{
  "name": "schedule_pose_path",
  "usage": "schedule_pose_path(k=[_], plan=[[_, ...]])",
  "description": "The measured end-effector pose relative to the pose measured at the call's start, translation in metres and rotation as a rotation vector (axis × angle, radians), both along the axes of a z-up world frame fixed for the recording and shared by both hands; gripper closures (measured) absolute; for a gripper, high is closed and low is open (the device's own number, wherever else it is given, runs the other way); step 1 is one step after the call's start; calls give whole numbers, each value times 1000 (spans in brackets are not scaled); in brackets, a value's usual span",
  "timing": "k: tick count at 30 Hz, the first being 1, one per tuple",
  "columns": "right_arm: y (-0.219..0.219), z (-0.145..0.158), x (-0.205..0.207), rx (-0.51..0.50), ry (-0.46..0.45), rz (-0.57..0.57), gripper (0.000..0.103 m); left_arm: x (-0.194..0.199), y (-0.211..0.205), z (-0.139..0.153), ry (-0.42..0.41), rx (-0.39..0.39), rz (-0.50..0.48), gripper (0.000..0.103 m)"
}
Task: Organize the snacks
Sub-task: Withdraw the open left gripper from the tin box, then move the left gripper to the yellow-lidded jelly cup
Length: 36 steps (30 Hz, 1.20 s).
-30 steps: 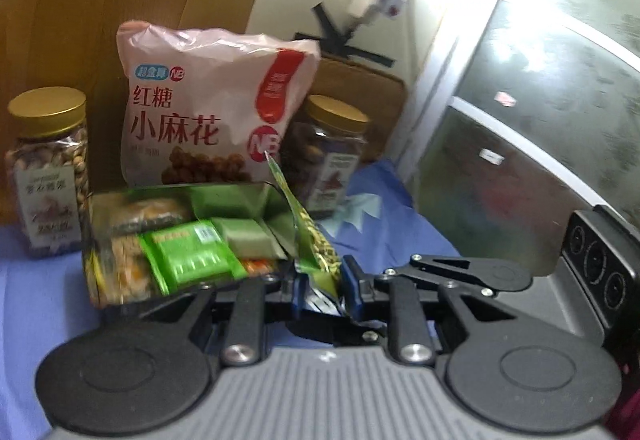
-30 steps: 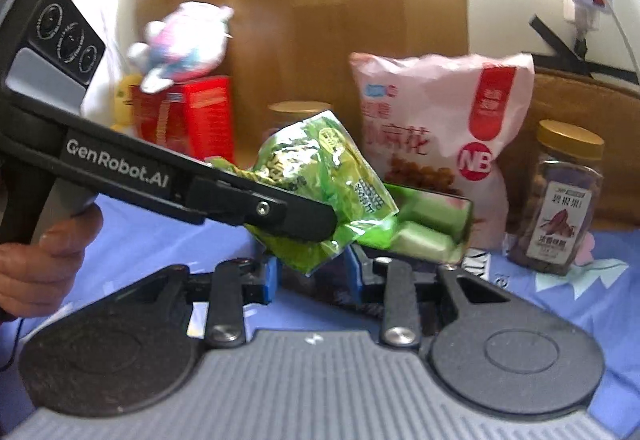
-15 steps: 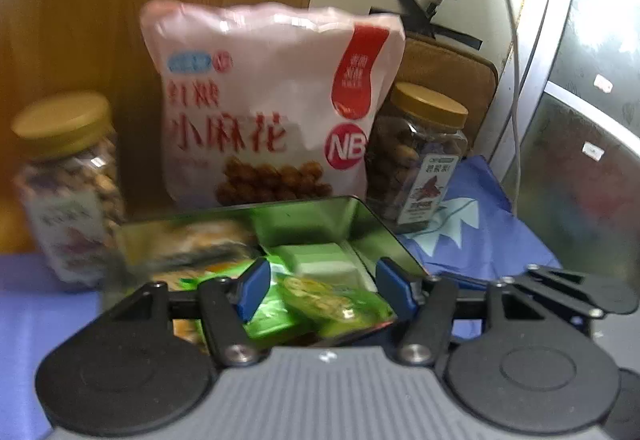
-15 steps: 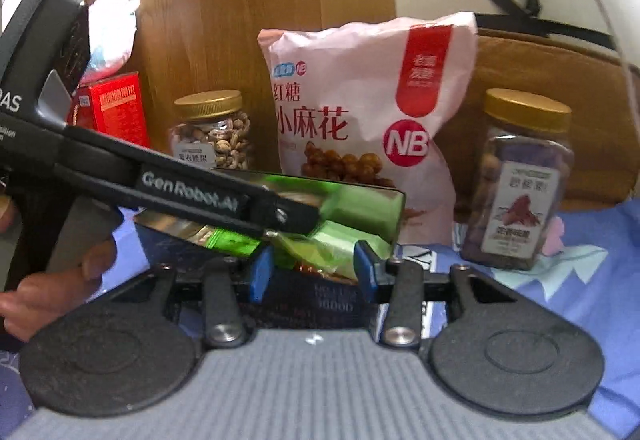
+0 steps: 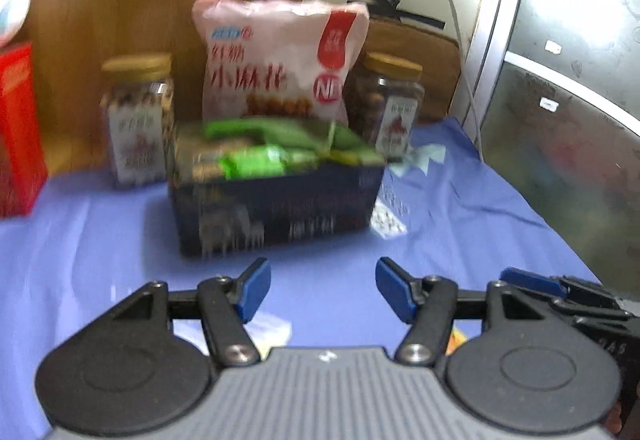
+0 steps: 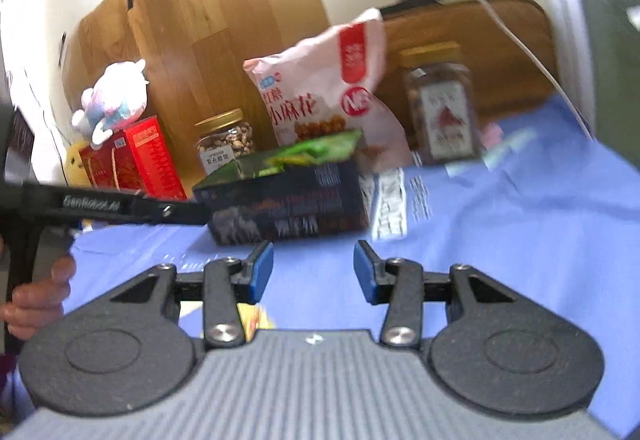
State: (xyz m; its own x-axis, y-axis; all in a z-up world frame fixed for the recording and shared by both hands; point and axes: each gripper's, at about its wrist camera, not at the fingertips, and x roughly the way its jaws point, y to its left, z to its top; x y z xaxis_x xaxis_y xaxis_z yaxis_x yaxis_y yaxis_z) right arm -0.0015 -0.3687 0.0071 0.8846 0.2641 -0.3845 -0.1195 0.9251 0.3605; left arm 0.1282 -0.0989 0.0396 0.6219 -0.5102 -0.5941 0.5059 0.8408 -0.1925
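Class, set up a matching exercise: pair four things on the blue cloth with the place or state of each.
Things:
1. pink snack bag
2. dark rectangular tin box
3. red cardboard box
4. left gripper

States:
a. open, holding nothing
b. under a plush toy
c. filled with green packets
d. upright between two gold-lidded jars

Pairs: 1-d, 2-c, 3-b, 4-a

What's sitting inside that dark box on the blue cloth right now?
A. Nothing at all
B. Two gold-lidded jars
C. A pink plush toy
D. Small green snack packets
D: green snack packets fill the dark box, while the gold-lidded jars stand outside it on the blue cloth.
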Motion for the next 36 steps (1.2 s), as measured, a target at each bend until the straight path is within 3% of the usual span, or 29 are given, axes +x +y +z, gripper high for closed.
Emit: schedule_pose_path(k=[3,9,17,26,36], plan=[[0,-12,-20,39,32,9,56,-13,5,-13,33,35,51,44],[33,-24,-36,-84,74,71,56,-29,9,-32,55,137,155,44],[55,-25,-42,-164,65,124,56,-46,18,-38,44,184,205,44],[59,-32,-8,-210,148,158,55,-49,27,-42,37,215,256,44],[76,-30,12,-253,142,200,53,-46,44,-49,48,228,307,44]])
